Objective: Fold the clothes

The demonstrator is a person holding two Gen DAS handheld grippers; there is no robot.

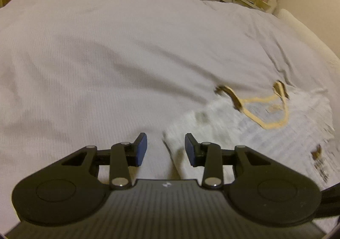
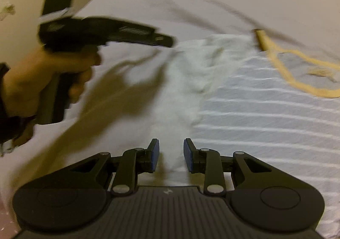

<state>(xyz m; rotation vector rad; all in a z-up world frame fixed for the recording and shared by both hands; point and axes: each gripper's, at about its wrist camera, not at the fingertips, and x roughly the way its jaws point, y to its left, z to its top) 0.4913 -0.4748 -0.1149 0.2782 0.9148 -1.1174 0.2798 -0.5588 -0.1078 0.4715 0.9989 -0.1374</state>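
One bed (image 1: 85, 51), covered by a pale grey ribbed sheet, carries the work. A white striped garment (image 2: 265, 115) with tan neckline trim (image 1: 267, 109) lies flat on the sheet, away from the bed's far edge; one folded side runs as a plain white band. The left tool (image 1: 165, 149) hovers above this band's end, fingers spread, pinching nothing. The right tool (image 2: 171, 155) hovers above the same band, fingers likewise spread and empty. The left hand (image 2: 42, 81) grips its tool's handle.

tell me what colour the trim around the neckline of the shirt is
Tan-yellow trim on the white striped shirt, clearest in the right wrist view.
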